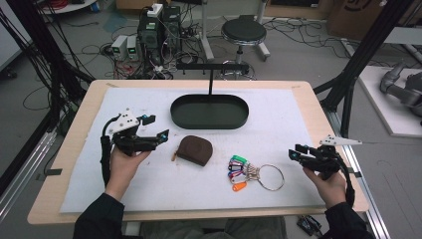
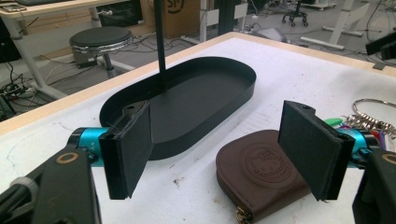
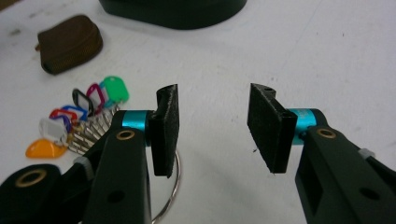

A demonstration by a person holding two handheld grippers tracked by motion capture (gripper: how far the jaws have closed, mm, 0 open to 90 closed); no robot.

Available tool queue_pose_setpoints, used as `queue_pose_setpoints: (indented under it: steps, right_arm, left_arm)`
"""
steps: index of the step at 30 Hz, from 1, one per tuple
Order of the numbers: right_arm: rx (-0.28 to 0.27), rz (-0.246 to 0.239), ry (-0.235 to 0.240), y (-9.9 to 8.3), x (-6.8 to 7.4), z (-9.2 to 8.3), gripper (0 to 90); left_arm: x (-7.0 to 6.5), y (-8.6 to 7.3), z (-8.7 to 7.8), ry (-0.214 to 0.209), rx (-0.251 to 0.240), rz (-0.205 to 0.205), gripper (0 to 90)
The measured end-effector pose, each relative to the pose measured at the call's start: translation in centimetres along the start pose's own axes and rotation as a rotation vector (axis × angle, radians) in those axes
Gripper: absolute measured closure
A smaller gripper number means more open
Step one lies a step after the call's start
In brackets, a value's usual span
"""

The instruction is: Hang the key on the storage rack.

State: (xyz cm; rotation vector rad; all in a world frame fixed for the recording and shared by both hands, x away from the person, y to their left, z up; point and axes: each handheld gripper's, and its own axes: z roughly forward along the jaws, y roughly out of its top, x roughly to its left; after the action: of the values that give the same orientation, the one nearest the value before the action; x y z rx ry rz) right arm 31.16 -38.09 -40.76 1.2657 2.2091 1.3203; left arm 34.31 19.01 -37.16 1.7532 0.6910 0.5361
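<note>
A brown zip pouch lies mid-table on the white mat, just in front of a black oval tray. To its right rests a metal key ring with several coloured tags. My left gripper hovers left of the pouch, open and empty. In the left gripper view the pouch sits low between the spread jaws of my left gripper, with the tray behind. My right gripper is open to the right of the ring. Its own view of the right gripper shows bare mat between the pads, with the tags to the left.
A thin black post with a crossbar rises at the tray's far side. The white mat covers most of the wooden table. On the floor beyond stand a stool and cabled electronics. Black frame posts flank both table sides.
</note>
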Motion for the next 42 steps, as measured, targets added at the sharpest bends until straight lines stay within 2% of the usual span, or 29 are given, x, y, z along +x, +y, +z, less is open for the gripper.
queue_pose_setpoints:
  steps: [2, 3, 8, 9, 10, 15, 18, 21, 23, 26, 28, 29, 33, 35, 37, 42]
  right_arm:
    - [0.019, -0.01, -0.007, -0.4, 0.5, 0.0, 57.0]
    - [0.042, -0.014, -0.005, -0.8, 0.9, 0.1, 61.1]
    - [0.077, -0.035, -0.017, -1.5, 1.7, 0.5, 66.5]
    - [0.074, -0.037, -0.019, -1.7, 1.8, 0.7, 68.7]
    - [0.093, -0.024, -0.01, -2.0, 1.9, 1.2, 70.1]
    - [0.152, -0.045, -0.014, -2.3, 2.4, 2.3, 72.2]
    - [0.195, -0.045, -0.02, -2.4, 2.5, 2.8, 72.2]
    - [0.216, -0.046, -0.017, -2.5, 2.6, 3.1, 72.3]
    - [0.242, -0.064, -0.025, -2.7, 2.8, 3.4, 73.3]
    - [0.245, -0.075, -0.04, -2.8, 3.0, 3.5, 75.3]
    - [0.244, -0.091, -0.054, -2.8, 3.1, 3.5, 76.8]
    - [0.241, -0.117, -0.07, -2.9, 3.3, 3.5, 77.8]
    - [0.24, -0.139, -0.096, -3.0, 3.6, 3.6, 79.9]
    - [0.241, -0.143, -0.098, -3.0, 3.7, 3.6, 81.1]
    - [0.242, -0.151, -0.094, -2.9, 3.7, 3.6, 86.6]
    - [0.245, -0.142, -0.093, -2.8, 3.7, 3.7, 87.0]
  left_arm:
    - [0.0, 0.0, 0.0, 0.001, 0.001, -0.002, 26.2]
    - [0.0, 0.0, 0.0, 0.002, 0.0, -0.002, 26.2]
    - [-0.1, 0.0, -0.1, 0.001, -0.001, -0.001, 26.2]
    - [-0.1, 0.0, 0.0, 0.003, -0.001, 0.0, 26.2]
    - [-0.1, 0.0, 0.0, 0.002, 0.0, 0.004, 26.2]
    - [-0.1, 0.0, 0.0, -0.001, 0.002, 0.004, 26.2]
    - [-0.1, 0.0, 0.0, -0.002, 0.003, 0.004, 26.2]
    - [-0.2, 0.0, 0.0, -0.002, 0.003, 0.003, 26.2]
    - [-0.2, 0.0, 0.0, -0.003, 0.002, 0.006, 26.2]
    - [-0.2, 0.0, 0.0, 0.0, 0.0, 0.007, 26.1]
    - [-0.2, 0.0, 0.0, -0.001, 0.0, 0.006, 26.2]
    - [-0.3, 0.0, 0.0, 0.001, 0.004, 0.009, 26.2]
    - [-0.3, 0.0, 0.1, 0.002, 0.007, 0.014, 26.2]
    - [-0.3, 0.0, 0.1, 0.002, 0.007, 0.013, 26.2]
    - [-0.4, -0.1, 0.1, 0.005, 0.008, 0.012, 26.2]
    - [-0.4, -0.1, 0.1, 0.005, 0.009, 0.013, 26.2]
